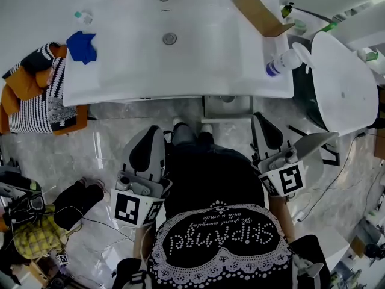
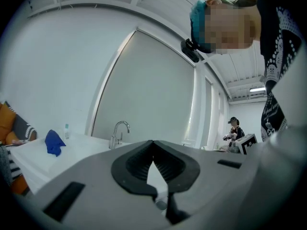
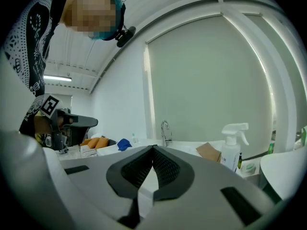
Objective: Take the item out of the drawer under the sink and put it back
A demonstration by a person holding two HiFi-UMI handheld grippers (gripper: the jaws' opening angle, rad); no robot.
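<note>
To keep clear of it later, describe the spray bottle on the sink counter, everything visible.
The spray bottle has a white trigger head with a forward-pointing nozzle on a pale, plastic-looking body, and the head view shows a blue band near its base. It stands upright near the right end of the white counter, close to the front edge. A brown cardboard piece lies behind it, apparently not touching. Nothing holds it.
</note>
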